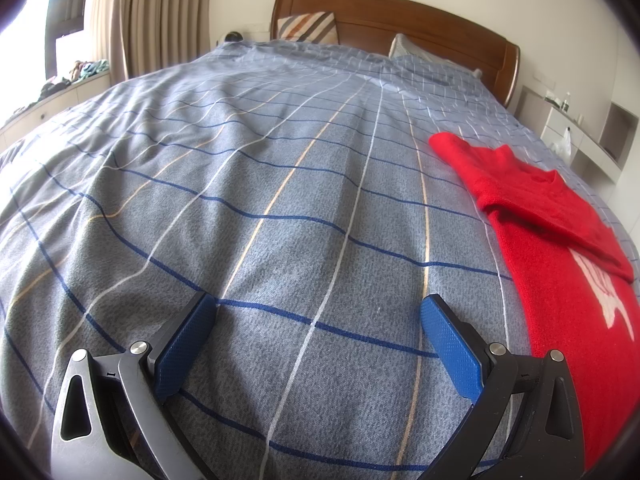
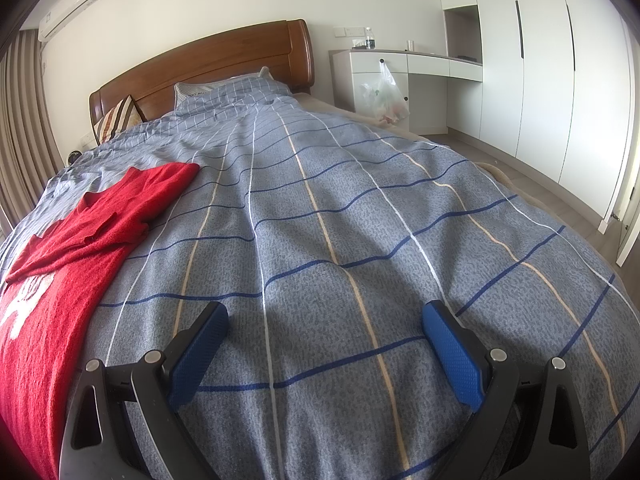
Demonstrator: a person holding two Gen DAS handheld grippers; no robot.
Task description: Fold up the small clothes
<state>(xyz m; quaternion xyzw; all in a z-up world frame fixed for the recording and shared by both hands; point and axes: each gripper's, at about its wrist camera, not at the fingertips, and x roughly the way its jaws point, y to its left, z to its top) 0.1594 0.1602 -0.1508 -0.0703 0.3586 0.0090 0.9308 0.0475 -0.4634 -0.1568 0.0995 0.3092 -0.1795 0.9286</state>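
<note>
A small red knit sweater (image 1: 556, 240) with a white print lies flat on the grey checked bedspread (image 1: 280, 200); one sleeve is folded across its chest. In the left wrist view it lies to the right of my left gripper (image 1: 318, 312), which is open over bare bedspread with nothing between its blue pads. In the right wrist view the same sweater (image 2: 72, 248) lies at the far left, left of my right gripper (image 2: 326, 316), also open and empty above the bedspread (image 2: 360, 220).
A wooden headboard (image 1: 400, 16) and pillows (image 2: 224, 88) stand at the far end of the bed. A windowsill with clutter (image 1: 60, 84) runs on the left. A white desk (image 2: 408, 64) with a hanging plastic bag (image 2: 386, 96) and wardrobes (image 2: 540, 60) stand at the right.
</note>
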